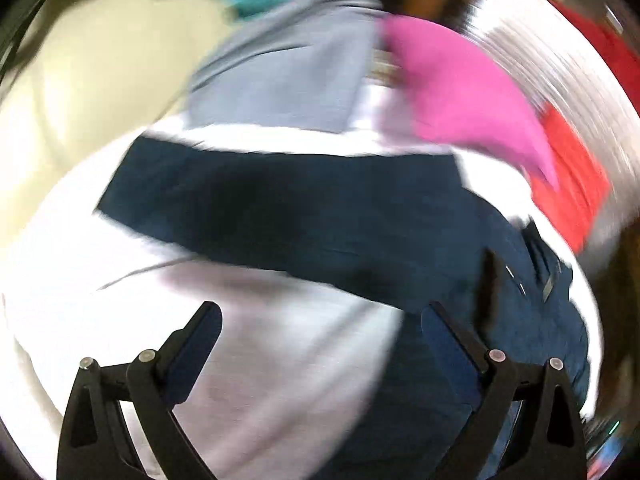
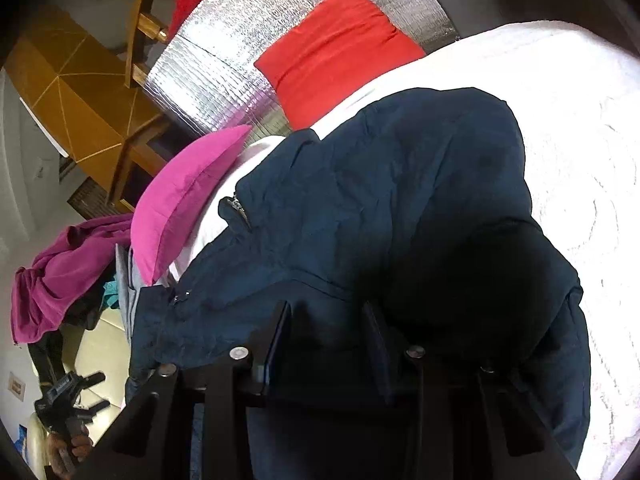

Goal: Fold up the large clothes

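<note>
A navy blue jacket lies on a white textured bedspread, its zipper showing near the left edge in the right wrist view. It looks partly gathered: the body is bunched into a thick mound rather than laid flat, and in the left wrist view one long dark panel, likely a sleeve or a side of the jacket, stretches across the white cover. That view is heavily blurred, so finer detail there cannot be read.

The right gripper sits low over the jacket with its jaws a modest gap apart, right against the navy fabric; whether any cloth is pinched between them cannot be told. The left gripper has its jaws wide apart and holds nothing; the right-hand finger lies at the jacket's edge, the other over the white cover.

Around the jacket are a pink cushion, a red cushion on a silver foil mat, and a magenta garment heaped at the side. A grey cloth lies beyond the jacket in the left wrist view.

By my judgement the fold is at an early or middle stage: no neat rectangle yet, edges uneven, sleeves not clearly tucked. Flattening, further folds and squaring remain, and the heaped garments look untouched.
</note>
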